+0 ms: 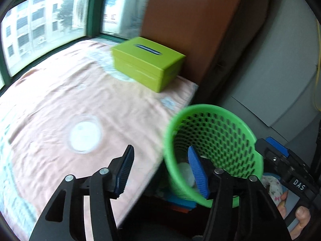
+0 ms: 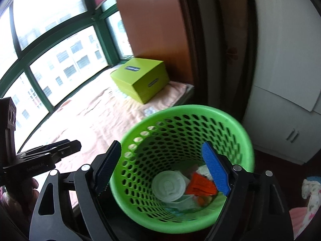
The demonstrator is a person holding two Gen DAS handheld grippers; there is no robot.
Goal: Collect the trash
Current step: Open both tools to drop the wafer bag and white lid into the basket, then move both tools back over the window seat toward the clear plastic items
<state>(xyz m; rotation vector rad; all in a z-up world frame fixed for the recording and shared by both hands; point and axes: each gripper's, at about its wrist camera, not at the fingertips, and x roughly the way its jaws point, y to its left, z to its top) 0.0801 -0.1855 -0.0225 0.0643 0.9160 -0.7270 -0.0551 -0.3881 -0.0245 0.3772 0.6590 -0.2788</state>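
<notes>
A green perforated bin (image 2: 230, 124) stands beside the table's right edge and also shows in the left wrist view (image 1: 218, 132). It holds a white lid (image 2: 168, 186), an orange wrapper (image 2: 200, 185) and crumpled white paper. My right gripper (image 2: 162, 168) is open and empty, its fingers on either side of the bin's mouth. My left gripper (image 1: 162, 168) is open and empty over the table edge, its right finger in front of the bin. A clear round lid or cup (image 1: 84, 133) lies on the pink tablecloth, ahead and left of the left gripper.
A lime green tissue box (image 1: 147, 62) sits at the table's far right corner, also in the right wrist view (image 2: 141, 78). A pink tablecloth (image 1: 60, 92) covers the table. Windows run behind, a brown cabinet (image 1: 192, 24) and white wall panels lie to the right.
</notes>
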